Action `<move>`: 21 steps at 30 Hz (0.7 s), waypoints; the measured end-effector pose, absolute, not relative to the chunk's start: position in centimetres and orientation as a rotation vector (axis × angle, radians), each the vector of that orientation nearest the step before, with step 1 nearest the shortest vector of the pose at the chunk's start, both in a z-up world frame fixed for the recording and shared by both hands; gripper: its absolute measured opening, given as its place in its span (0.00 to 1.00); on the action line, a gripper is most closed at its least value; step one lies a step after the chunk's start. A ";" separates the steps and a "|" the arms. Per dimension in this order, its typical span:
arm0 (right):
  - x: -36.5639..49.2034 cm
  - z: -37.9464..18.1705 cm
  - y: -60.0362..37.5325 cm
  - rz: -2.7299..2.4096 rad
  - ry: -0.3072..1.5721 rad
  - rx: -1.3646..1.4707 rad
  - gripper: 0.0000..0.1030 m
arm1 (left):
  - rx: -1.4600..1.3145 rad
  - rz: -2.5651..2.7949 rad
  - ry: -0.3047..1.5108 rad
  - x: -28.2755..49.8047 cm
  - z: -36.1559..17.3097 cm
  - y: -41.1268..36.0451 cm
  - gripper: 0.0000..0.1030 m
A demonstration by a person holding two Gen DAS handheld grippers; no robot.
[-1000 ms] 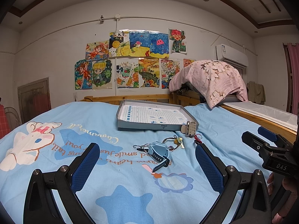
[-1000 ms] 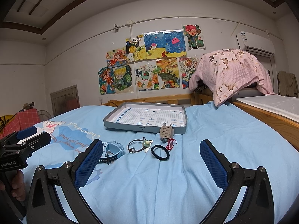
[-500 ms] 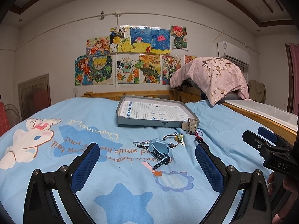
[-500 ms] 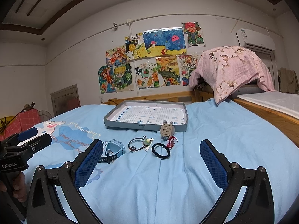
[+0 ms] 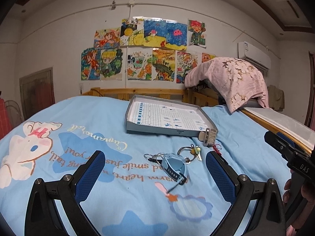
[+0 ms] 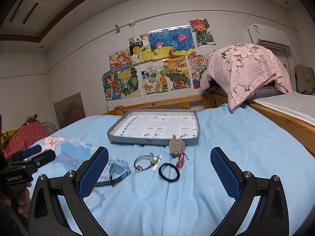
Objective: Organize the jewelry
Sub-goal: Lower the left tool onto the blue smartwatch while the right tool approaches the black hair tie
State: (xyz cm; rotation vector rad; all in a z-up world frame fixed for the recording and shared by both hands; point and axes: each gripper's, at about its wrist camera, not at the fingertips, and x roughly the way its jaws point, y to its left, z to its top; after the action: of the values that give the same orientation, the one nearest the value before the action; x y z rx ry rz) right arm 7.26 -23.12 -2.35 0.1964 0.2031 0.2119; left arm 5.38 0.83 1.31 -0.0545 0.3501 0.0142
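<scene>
A shallow grey tray point(image 6: 194, 140) point(image 5: 157, 130) with a gridded paper lining lies on the blue bedsheet. In front of it lie a light blue watch point(image 6: 118, 169) point(image 5: 174, 165), a wire bracelet with a green bead point(image 6: 147, 162) point(image 5: 194, 150), a black hair band point(image 6: 169, 172), a red string piece point(image 6: 181, 160) and a beige clip point(image 6: 176, 146) point(image 5: 209, 136) leaning on the tray's front wall. My left gripper point(image 5: 155, 169) is open and empty, short of the watch. My right gripper point(image 6: 159, 170) is open and empty, with the black band between its fingers but farther off.
A pink flowered cloth point(image 6: 246, 68) covers something at the bed's back right. A wooden bed rail point(image 6: 285, 122) runs along the right edge. Children's drawings point(image 6: 153, 59) hang on the far wall. A hand point(image 6: 21, 200) holds the other gripper's handle at the left.
Both views have tilted down a little and drawn slightly closer to the items on the bed. Nothing was taken hold of; both grippers stay open.
</scene>
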 end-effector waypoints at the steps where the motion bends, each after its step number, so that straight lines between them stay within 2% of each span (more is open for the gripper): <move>1: 7.8 -2.0 -23.0 0.215 0.204 0.194 0.99 | -0.063 0.013 0.358 6.0 1.5 1.0 1.00; 10: 13.1 -0.9 -22.3 0.222 0.240 0.201 0.99 | -0.141 0.023 0.419 12.0 1.6 2.3 1.00; 18: 17.5 -3.0 -22.1 0.214 0.374 0.204 0.99 | -0.176 -0.029 0.559 15.9 -1.4 2.2 1.00; 21: 18.3 -4.4 -22.1 0.210 0.434 0.199 0.99 | -0.182 -0.059 0.595 16.5 -2.8 2.0 0.93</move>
State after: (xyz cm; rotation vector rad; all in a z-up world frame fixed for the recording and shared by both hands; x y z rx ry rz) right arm 18.31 -22.08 -4.35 0.1994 0.4345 0.2105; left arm 16.46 1.95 -2.75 -0.1825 0.5945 -0.0591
